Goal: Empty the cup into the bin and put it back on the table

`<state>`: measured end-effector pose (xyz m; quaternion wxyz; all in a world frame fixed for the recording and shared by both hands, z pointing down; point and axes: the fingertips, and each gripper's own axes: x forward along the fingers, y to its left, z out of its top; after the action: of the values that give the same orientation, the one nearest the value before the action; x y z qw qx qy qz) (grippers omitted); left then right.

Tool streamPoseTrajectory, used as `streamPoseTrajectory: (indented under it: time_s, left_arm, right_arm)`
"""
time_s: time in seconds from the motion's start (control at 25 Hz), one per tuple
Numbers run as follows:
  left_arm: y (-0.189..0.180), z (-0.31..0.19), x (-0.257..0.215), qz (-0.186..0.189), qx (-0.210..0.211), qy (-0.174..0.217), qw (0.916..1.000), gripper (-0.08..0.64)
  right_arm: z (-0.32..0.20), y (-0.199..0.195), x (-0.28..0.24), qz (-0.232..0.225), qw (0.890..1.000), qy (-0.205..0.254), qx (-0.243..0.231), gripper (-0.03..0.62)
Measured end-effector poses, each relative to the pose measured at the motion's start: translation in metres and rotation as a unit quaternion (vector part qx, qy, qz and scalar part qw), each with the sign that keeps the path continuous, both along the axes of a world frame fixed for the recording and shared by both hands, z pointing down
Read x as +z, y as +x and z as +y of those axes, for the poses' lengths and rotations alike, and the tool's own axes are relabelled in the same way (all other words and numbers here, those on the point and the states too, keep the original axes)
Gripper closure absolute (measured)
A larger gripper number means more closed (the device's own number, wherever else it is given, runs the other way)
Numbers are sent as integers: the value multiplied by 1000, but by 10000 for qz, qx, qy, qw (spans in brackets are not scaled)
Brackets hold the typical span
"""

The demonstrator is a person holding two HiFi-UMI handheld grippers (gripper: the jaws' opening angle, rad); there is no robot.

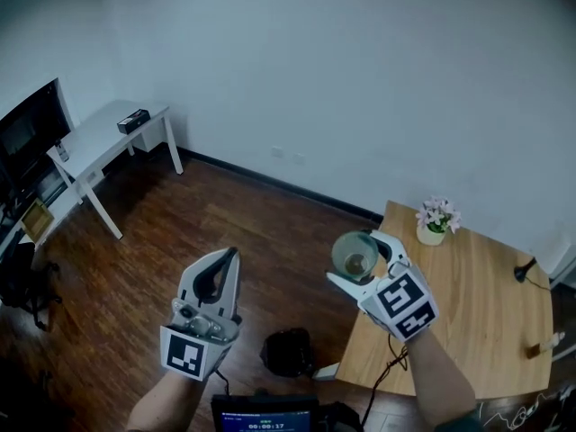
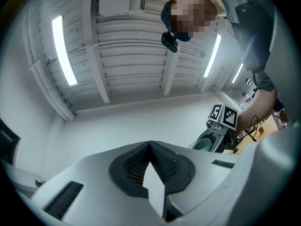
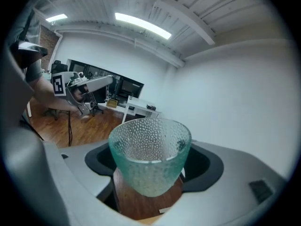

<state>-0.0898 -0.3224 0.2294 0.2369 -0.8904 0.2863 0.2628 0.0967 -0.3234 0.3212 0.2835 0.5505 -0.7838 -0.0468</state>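
Observation:
My right gripper (image 1: 357, 259) is shut on a pale green dimpled glass cup (image 1: 355, 256), held in the air just off the left edge of the wooden table (image 1: 477, 322). In the right gripper view the cup (image 3: 150, 152) stands upright between the two wide-set jaws, with wooden floor below it. Its bottom looks dark from above. My left gripper (image 1: 230, 256) hangs over the floor to the cup's left, tilted upward, jaws shut with nothing in them (image 2: 150, 146). A black round container (image 1: 288, 351), likely the bin, sits on the floor beside the table's near corner.
A small pot of pink flowers (image 1: 436, 220) stands at the table's far left corner. A black object (image 1: 523, 271) and a cable lie at its right edge. A white desk (image 1: 99, 142) stands by the far wall at the left. A screen (image 1: 265, 417) is at my feet.

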Motion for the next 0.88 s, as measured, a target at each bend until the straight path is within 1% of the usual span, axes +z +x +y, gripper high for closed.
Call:
streamPoseTrajectory:
  time_s: [0.12,0.24,0.28,0.36,0.6,0.72,0.76,0.88]
  left_arm:
    - [0,-13,4,29,69,-70,9999,560]
    - [-1,-22,18,117,113,-501,9986,558]
    - [-2,-24,20,151,102,-536,9984,559]
    - [-1,-25,18,200,75,-515,9984,558]
    - [15,-29,17,66,-160,-572,9982,558]
    - [25,-25,5,53,-290,-284,9992,558]
    - [27,-24,4,36,-305,-275,9992,558]
    - [32,-24,7,47,-267,-489,9984,558]
  right_arm:
    - [-7,-2,1,404,9992,6,56,198]
    - [-11,-3,2,686,9976,-36,1,198]
    - [-12,-4,1,735,9973,-51,-30,198]
    - [-16,-5,-2,840,9964,-65,-89,198]
    - [-24,-4,-5,1260,9914,-119,-340,197]
    - [-24,-3,-12,1745,9832,-35,-540,198]
    - [-24,-4,-14,1874,9804,-9,-602,196]
    - [-22,-8,-16,2033,9762,38,-755,197]
